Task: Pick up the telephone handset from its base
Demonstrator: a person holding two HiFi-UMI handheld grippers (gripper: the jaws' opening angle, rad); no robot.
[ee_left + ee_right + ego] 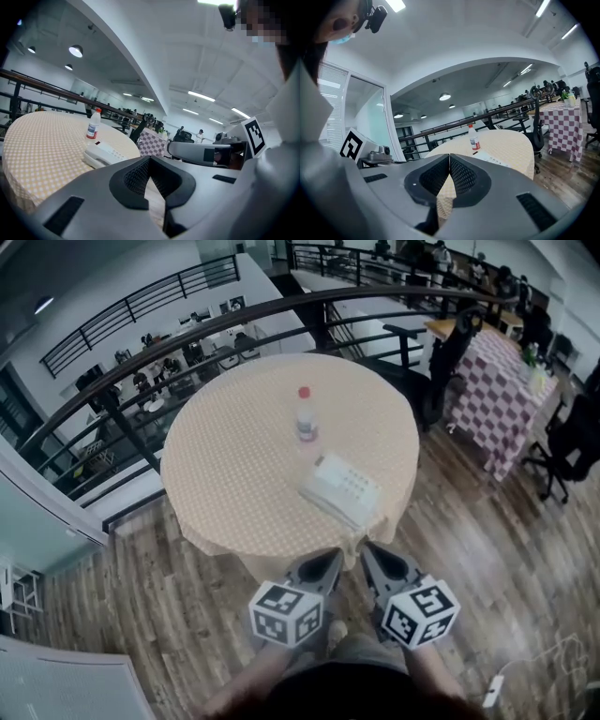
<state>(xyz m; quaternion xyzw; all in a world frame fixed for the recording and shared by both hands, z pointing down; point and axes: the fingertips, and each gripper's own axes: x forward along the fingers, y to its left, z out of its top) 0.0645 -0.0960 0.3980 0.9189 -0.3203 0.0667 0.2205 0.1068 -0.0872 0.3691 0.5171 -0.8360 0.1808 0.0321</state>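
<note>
A white telephone (340, 491) lies on the round table (225, 465) with its yellow checked cloth, near the front edge. Its handset (325, 500) rests on the base along the left side. My left gripper (334, 558) and right gripper (369, 549) hang side by side just short of the table's front edge, both shut with nothing between the jaws. In the left gripper view the telephone (104, 154) lies ahead and to the left of the shut left gripper (149, 159). In the right gripper view the telephone (493, 160) shows just past the shut right gripper (449, 156).
A clear bottle (306, 418) with a red cap stands just behind the telephone. A black railing (187, 343) curves behind the table. To the right are an office chair (441, 362) and a purple checked table (502, 390). A power strip (494, 690) lies on the wood floor.
</note>
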